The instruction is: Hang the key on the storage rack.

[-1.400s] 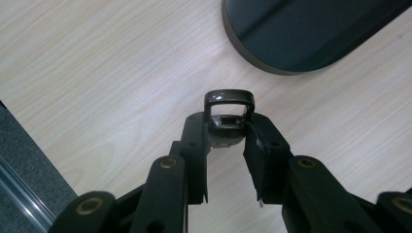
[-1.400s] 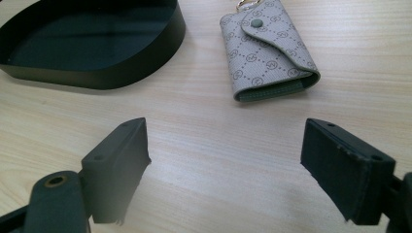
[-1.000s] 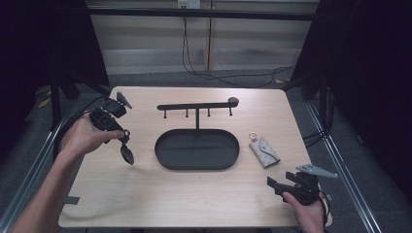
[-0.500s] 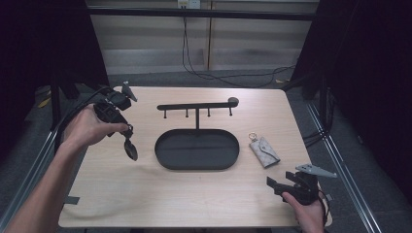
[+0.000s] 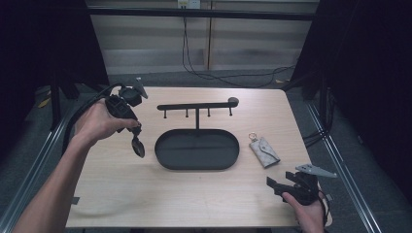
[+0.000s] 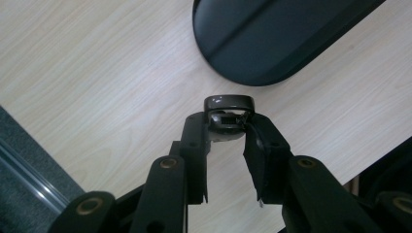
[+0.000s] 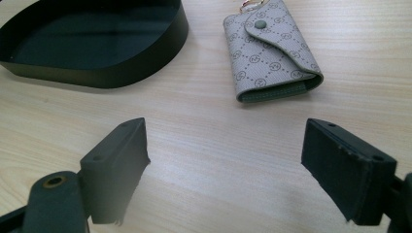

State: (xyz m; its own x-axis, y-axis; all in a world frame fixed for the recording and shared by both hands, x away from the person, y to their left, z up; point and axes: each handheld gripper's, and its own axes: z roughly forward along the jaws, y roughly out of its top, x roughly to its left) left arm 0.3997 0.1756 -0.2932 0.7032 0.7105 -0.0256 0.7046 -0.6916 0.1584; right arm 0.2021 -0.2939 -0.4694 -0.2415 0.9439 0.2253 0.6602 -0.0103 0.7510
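Dark glossy key fob (image 6: 228, 116) with a rounded loop end is clamped between the pads of the left gripper (image 6: 227, 127), raised above the light wooden table (image 5: 145, 194) just left of the black oval tray (image 5: 197, 149). In the high view the fob (image 5: 138, 145) hangs below that gripper (image 5: 136, 133). Right gripper (image 7: 226, 145) rests near the table's front right corner, jaws spread wide with nothing between them, facing the grey patterned key pouch (image 7: 269, 53).

Left claw (image 5: 137, 145) raised, pointing down — jaws clamped, right claw (image 7: 226, 170) low — jaws wide
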